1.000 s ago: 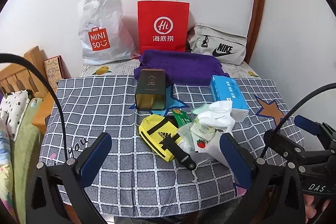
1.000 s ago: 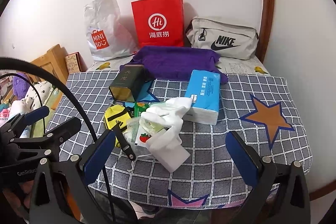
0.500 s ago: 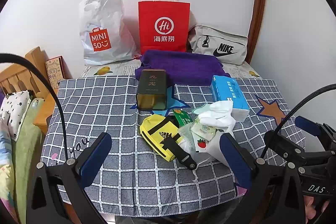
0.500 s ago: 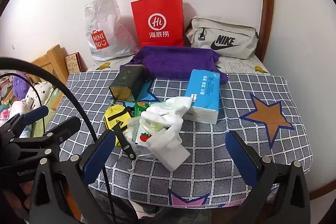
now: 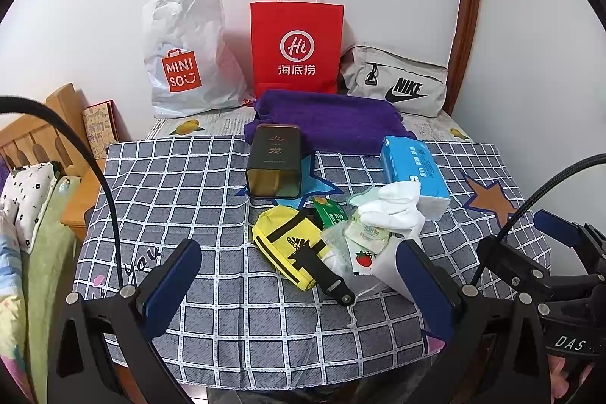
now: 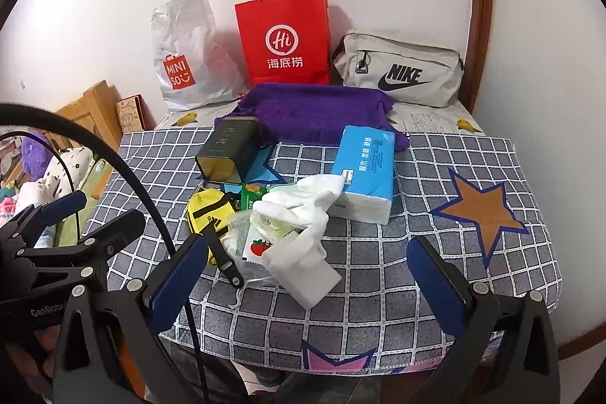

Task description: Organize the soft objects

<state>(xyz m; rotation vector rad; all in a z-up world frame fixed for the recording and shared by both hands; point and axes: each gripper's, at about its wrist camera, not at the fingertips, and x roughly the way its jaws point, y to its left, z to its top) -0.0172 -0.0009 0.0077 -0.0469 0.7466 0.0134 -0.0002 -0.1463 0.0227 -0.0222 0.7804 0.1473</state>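
A heap of small things lies mid-table on a checked grey cloth [image 5: 181, 199]: a yellow adidas pouch [image 5: 289, 245] with a black strap, white socks [image 5: 394, 207], small snack packets [image 5: 365, 254] and a blue tissue pack [image 5: 413, 169]. A dark tin [image 5: 274, 161] lies on its side behind them, before a folded purple towel [image 5: 329, 118]. The same heap shows in the right wrist view: white socks [image 6: 303, 211], tissue pack [image 6: 363, 173], pouch [image 6: 208, 214]. My left gripper [image 5: 299, 286] and right gripper [image 6: 306, 275] hover open at the near edge, both holding nothing.
Along the wall stand a white Miniso bag [image 5: 185, 59], a red paper bag [image 5: 297, 48] and a grey Nike pouch [image 5: 397, 82]. A wooden headboard [image 5: 34, 135] and bedding [image 5: 26, 199] lie to the left. A wooden door frame [image 5: 467, 6] rises at the right.
Both views have shifted only slightly; the objects on the cloth have not moved and both grippers stay open.
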